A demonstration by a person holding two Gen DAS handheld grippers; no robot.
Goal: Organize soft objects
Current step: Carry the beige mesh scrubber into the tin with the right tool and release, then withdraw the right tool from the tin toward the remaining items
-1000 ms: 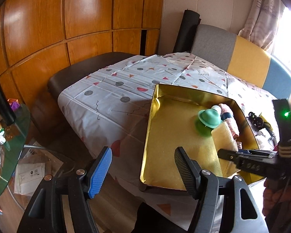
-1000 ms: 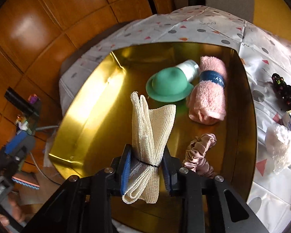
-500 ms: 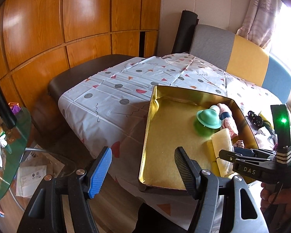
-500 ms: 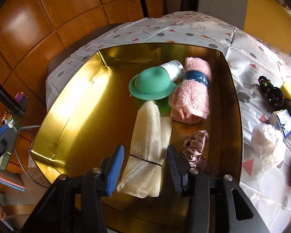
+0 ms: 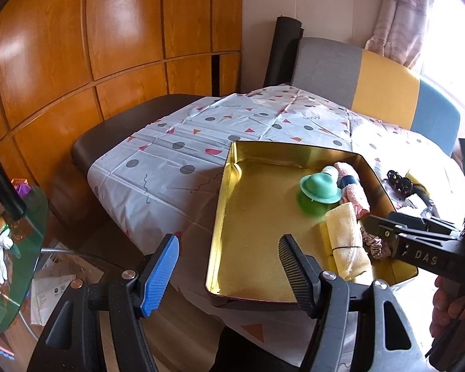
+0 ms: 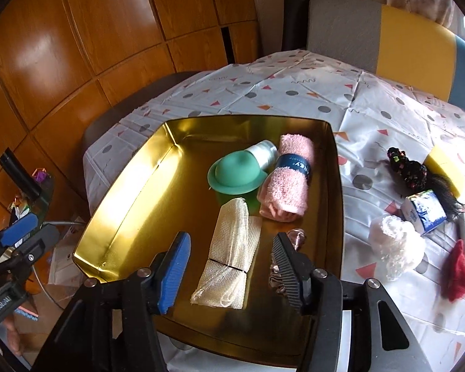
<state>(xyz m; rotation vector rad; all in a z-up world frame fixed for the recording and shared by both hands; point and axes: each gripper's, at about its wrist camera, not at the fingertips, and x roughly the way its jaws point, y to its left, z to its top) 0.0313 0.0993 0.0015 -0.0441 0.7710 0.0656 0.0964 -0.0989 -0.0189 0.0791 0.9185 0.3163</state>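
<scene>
Now my right gripper [image 6: 229, 266] just opened wide, dropping the mesh cloth [image 6: 229, 252] in the gold tray [image 6: 124, 210]; lifting carelessly could snag it.

mesh cloth [image 6: 232, 245] in tray [image 6: 121, 223], beside towel [image 6: 288, 179]

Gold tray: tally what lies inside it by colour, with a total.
Inside the gold tray:
Green: 1, hat-shaped piece
Silvery: 1, tube
Pink: 2, rolled towel and scrunchie
Cream: 1, mesh cloth bundle
Total: 5
</scene>
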